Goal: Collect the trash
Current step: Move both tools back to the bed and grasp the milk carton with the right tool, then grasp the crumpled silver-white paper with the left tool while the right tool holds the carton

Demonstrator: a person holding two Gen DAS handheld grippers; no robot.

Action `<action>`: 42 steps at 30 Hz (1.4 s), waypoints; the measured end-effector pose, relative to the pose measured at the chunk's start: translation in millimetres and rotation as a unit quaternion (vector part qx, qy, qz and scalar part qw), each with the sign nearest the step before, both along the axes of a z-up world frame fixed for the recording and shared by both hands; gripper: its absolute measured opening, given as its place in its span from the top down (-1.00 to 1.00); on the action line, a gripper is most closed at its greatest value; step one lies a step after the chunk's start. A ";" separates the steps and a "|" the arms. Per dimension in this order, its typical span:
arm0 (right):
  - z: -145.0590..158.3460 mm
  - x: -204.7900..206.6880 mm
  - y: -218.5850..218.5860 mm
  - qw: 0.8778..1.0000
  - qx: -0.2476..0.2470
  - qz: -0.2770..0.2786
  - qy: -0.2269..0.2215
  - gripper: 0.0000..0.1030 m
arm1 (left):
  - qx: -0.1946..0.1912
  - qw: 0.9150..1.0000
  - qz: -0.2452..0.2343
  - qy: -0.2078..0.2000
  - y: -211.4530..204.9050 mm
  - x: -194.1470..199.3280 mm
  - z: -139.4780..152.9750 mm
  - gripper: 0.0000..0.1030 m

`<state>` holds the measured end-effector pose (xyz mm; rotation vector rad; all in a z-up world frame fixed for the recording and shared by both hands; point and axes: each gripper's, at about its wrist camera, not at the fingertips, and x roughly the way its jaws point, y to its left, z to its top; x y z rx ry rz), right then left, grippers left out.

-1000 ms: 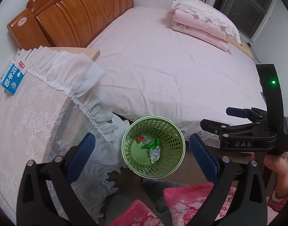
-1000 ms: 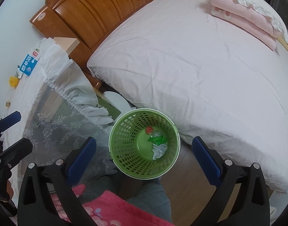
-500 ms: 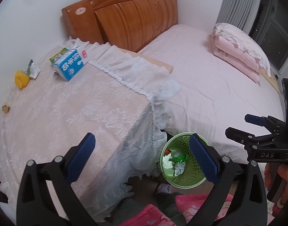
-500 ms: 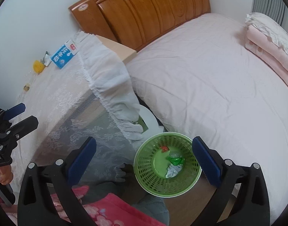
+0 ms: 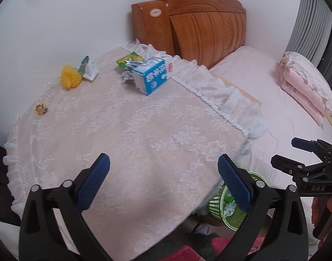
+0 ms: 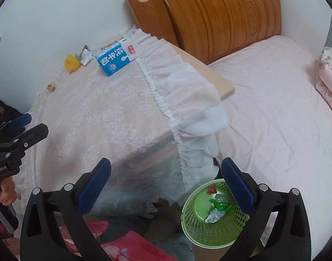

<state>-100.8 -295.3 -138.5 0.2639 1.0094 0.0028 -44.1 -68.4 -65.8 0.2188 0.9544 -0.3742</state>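
Half the green basket (image 5: 218,204) hides behind tablecloth (image 5: 144,134).

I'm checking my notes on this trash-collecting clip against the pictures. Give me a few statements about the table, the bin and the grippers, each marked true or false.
1. The blue milk carton lies on its side on the lace-covered table. True.
2. The green basket stands on the bed. False: it stands on the floor beside the bed.
3. The left gripper holds the yellow foam net. False: it is open and empty; the net lies on the table by the wall.
4. The basket already has trash in it. True.
5. The right gripper is open. True.
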 end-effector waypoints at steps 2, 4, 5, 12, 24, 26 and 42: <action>7.7 23.0 13.4 1.000 0.011 0.003 -0.009 -0.95 | 0.004 1.000 0.017 -0.008 18.6 15.3 2.8 -0.85; 17.8 54.9 27.9 0.999 0.031 -0.002 -0.019 -0.95 | 0.004 0.999 0.032 -0.016 37.1 28.2 4.9 -0.85; 21.5 68.2 33.9 0.999 0.039 -0.005 -0.023 -0.95 | 0.001 0.999 0.040 -0.017 46.8 34.3 4.9 -0.85; 37.6 206.7 87.8 0.993 0.084 -0.064 -0.047 -0.95 | -0.033 0.996 0.082 0.005 97.5 54.8 -12.6 -0.85; -15.6 304.3 78.1 0.969 0.075 -0.234 0.010 -0.95 | -0.029 0.996 0.086 0.013 128.0 61.3 -36.7 -0.85; -21.0 313.4 74.9 0.973 0.061 -0.223 0.029 -0.85 | -0.031 0.995 0.091 0.018 131.0 64.2 -40.1 -0.85; -25.7 276.7 39.2 0.977 0.165 -0.137 0.011 -0.08 | -0.029 0.995 0.089 0.020 118.4 77.9 -41.4 -0.85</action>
